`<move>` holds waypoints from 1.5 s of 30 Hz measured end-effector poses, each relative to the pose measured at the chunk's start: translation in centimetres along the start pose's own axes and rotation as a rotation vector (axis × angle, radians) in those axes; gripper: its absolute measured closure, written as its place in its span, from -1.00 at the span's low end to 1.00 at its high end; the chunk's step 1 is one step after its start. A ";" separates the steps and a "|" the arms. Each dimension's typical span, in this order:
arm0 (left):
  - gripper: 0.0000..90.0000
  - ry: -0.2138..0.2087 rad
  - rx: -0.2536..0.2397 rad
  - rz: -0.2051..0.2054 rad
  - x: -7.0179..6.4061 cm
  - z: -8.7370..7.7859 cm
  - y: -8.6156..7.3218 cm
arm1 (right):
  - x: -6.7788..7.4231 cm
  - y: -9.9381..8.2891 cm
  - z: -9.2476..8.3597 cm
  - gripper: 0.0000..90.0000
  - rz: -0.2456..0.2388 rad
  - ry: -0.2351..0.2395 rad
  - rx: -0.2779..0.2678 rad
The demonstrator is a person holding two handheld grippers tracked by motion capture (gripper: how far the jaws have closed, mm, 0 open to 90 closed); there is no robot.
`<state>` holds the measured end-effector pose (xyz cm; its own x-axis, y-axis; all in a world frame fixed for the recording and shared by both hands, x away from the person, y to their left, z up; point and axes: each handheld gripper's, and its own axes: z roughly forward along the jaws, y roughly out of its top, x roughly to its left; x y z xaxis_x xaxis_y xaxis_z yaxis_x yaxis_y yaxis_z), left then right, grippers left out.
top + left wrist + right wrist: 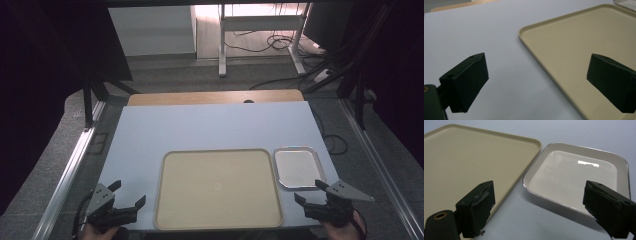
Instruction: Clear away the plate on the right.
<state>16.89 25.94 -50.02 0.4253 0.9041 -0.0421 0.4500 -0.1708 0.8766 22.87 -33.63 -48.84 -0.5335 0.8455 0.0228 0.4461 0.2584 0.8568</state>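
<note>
Waiting at the near edge, the left gripper (129,193) and right gripper (310,190) stand wide and empty, probably ready to start; the beige tray (218,189) lies between them, the steel tray (298,167) just right, on the worktop (210,127).

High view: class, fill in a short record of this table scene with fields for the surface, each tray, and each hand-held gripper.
surface: pale blue table top
large tray: beige tray, empty, near the front edge
small tray: metal tray, empty, just right of the beige one
left hand-held gripper: jaws open, nothing between them, at the front left corner
right hand-held gripper: jaws open, nothing between them, just before the metal tray
</note>
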 end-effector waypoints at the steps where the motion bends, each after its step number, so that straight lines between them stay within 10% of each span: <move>1: -0.92 -0.002 -0.001 0.002 0.0 0.0 0.0 | 0.0 0.0 0.0 -0.78 -0.006 0.002 0.000; 45: -0.92 -0.003 0.004 0.002 0.0 0.1 0.0 | -0.4 0.3 0.6 -0.86 -0.048 -0.026 0.021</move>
<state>16.94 25.92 -50.03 0.4286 0.9025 -0.0415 0.4518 -0.1743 0.8749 23.64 -33.56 -48.88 -0.5355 0.8439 -0.0315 0.4356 0.3080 0.8458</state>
